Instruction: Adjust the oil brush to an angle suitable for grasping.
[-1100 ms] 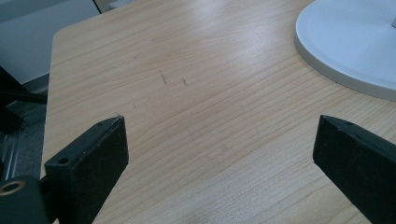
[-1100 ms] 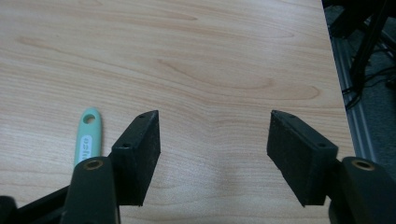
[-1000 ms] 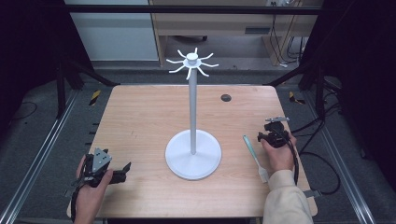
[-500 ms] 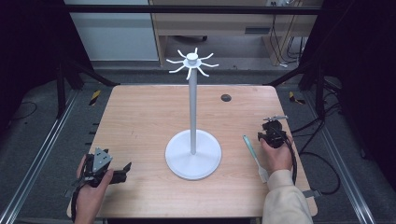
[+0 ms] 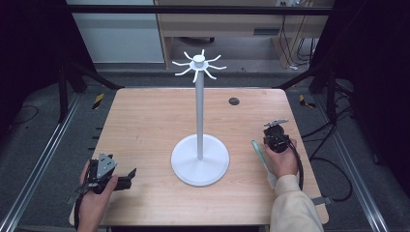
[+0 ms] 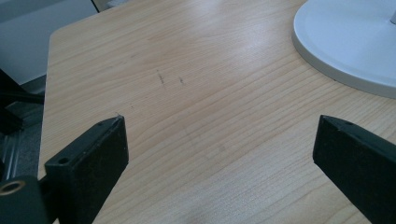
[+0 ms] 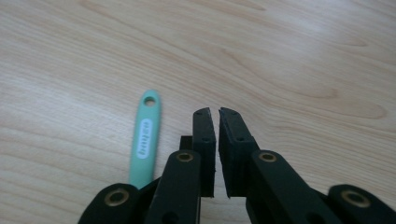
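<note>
Lying beside closed right gripper (image 7: pixel 217 112): utensil (image 7: pixel 145 140)

There are two grippers, the left gripper (image 5: pixel 126 175) and the right gripper (image 7: pixel 217 114). One green utensil (image 7: pixel 145 140) lies beside its fingers (image 7: pixel 203 135). One white stand (image 5: pixel 199 157).

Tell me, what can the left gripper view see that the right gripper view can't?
The left gripper view has the white stand base and the left hand-held gripper, its jaws wide apart with nothing between them. The right gripper view has a mint-green handle with a hole at its tip, lying flat beside the right hand-held gripper, whose jaws have just been closing, nothing between them. Both look at the wooden table.
</note>
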